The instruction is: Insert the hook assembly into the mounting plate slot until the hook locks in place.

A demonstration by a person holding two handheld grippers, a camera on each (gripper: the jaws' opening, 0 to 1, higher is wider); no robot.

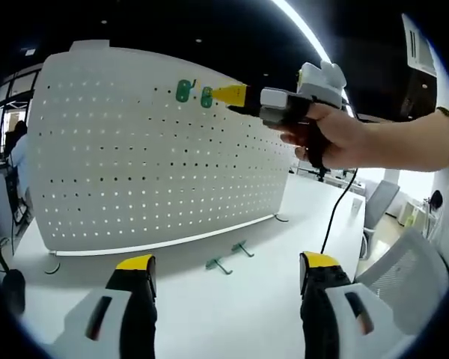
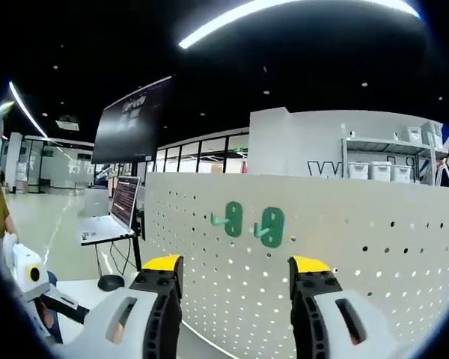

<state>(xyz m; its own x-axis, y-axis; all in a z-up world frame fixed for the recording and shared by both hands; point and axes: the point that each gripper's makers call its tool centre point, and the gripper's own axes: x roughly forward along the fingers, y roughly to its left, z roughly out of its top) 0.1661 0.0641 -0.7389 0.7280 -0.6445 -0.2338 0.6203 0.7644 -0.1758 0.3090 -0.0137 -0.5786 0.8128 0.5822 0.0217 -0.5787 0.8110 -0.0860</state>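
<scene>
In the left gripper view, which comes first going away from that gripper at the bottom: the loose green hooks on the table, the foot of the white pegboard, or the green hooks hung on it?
1. Loose hooks on the table, just ahead of the left gripper.
2. Pegboard foot, right behind them.
3. Mounted hooks, high on the pegboard, by the right gripper.
</scene>
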